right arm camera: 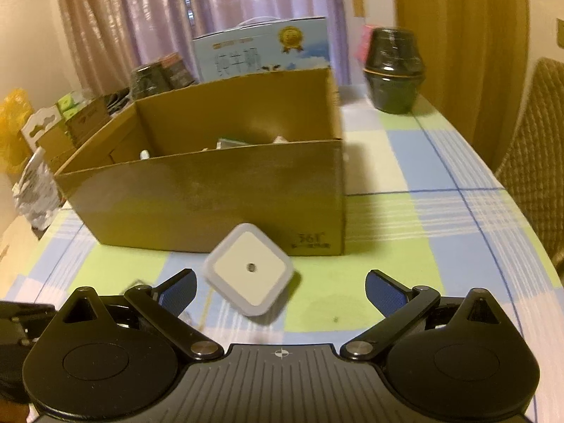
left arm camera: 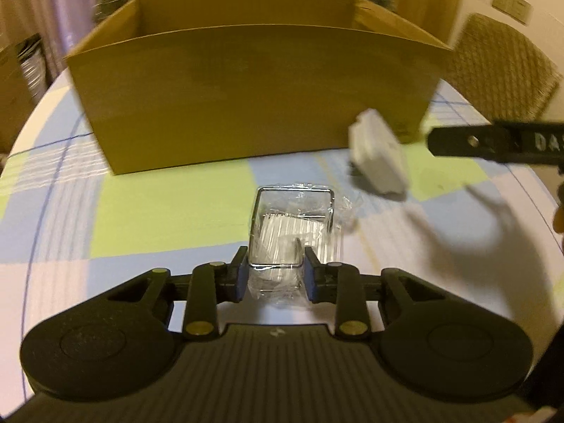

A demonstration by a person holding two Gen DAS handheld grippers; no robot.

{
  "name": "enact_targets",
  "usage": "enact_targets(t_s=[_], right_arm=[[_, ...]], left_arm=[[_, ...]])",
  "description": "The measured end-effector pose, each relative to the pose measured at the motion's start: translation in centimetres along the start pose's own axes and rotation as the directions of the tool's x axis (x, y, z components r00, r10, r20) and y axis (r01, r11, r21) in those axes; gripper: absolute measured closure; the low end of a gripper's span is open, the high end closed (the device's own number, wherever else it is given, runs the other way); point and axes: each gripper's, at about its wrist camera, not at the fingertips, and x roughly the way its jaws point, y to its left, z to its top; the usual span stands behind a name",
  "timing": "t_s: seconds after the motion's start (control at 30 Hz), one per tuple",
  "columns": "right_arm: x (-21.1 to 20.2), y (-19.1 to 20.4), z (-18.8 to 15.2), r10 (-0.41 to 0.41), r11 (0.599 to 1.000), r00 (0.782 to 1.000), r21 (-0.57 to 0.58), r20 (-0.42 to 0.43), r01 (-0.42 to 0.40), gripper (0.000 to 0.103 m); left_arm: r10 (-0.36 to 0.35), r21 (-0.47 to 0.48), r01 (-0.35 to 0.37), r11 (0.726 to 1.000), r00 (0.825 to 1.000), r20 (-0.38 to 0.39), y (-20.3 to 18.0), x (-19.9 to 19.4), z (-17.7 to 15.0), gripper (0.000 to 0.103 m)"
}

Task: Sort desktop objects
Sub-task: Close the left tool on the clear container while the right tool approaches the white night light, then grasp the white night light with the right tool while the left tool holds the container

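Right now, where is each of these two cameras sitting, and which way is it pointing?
Left wrist view: mounted on the left tool, looking forward along its fingers at a clear plastic packet between them, with the cardboard box beyond; the right tool's finger pokes in from the right.
Right wrist view: mounted on the right tool, its fingers spread wide, facing a white square plug-in device before the same box.
Shared: box, white device, checked tablecloth.

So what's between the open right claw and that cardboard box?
The white plug-in, tilted on the checked cloth, sits between the right gripper and the box. The right wrist view shows this.
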Motion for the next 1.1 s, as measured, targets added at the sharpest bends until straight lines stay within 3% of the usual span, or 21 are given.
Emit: enact_targets(t_s=[0.13, 0.27, 0.37, 0.6, 0.7, 0.87, 1.1], right_arm=[[1.0, 0.6, 0.2, 0.037, 0.999, 0.999, -0.011, -0.008, -0.037, 0.004], [2.4, 1.2, 0.5, 0.048, 0.997, 0.999, -0.052, -0.008, -0.049, 0.004], [3.4, 1.5, 0.6, 0.049, 0.995, 0.999, -0.085, -0.005, -0.049, 0.004], [6.3, 0.2, 0.8, 0.096, 0.989, 0.993, 0.123, -0.068, -0.087, 0.004], [7.2, -0.4, 1.0, 0.083, 0.981, 0.993, 0.183, -0.081, -0.067, 0.005], [8.1, -0.6, 0.8, 0.088, 0.975, 0.990, 0.213, -0.112, -0.062, 0.030], [7.1, 0.3, 0.8, 0.056, 0.990, 0.992, 0.135, -0.113, -0.041, 0.035]], left_arm=[[0.008, -0.039, -0.008, 0.999, 1.000, 0.006, 1.0, 0.3, 0.2, 0.077], [0.029, -0.055, -0.028, 0.998, 1.000, 0.012, 1.3, 0.7, 0.0, 0.066], [0.033, -0.079, -0.032, 0.996, 0.999, 0.015, 2.0, 0.8, -0.1, 0.065], [0.036, -0.091, -0.034, 0.995, 0.999, 0.023, 2.3, 1.0, 0.0, 0.065], [0.033, -0.087, -0.030, 0.996, 0.999, 0.024, 2.2, 1.0, -0.1, 0.065], [0.028, -0.095, -0.025, 0.995, 0.999, 0.024, 2.5, 1.1, -0.1, 0.060], [0.028, -0.078, -0.025, 0.997, 0.999, 0.027, 2.4, 1.2, -0.2, 0.055]])
